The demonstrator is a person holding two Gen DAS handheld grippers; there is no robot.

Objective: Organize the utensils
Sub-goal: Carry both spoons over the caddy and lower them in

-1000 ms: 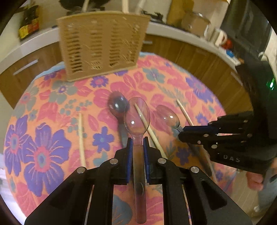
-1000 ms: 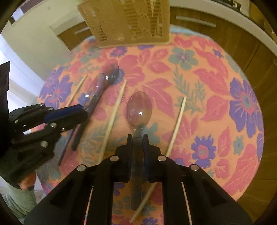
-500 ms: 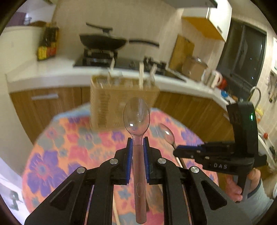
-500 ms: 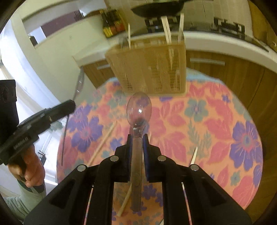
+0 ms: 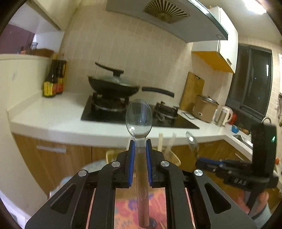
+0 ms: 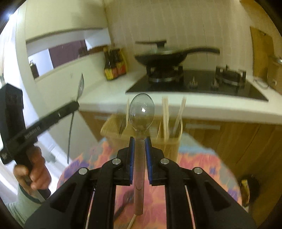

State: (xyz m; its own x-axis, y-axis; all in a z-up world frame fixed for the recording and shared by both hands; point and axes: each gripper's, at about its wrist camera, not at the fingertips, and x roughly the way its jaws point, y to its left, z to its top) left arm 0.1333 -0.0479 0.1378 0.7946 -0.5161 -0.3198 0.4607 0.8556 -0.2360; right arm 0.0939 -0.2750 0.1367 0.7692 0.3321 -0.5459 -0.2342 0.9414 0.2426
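both grippers lifted their clear spoons (image 5: 139,121); "das" readable.

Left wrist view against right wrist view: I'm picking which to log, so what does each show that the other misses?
Only the left wrist view shows the range hood, the dark window, the kettle and the right gripper from the side.

Only the right wrist view shows the person's left hand on its handle, and the whole utensil basket on the floral tablecloth.

Both show a clear plastic spoon clamped bowl-up in the gripper, plus the wok, sauce bottles and chopsticks in the basket.
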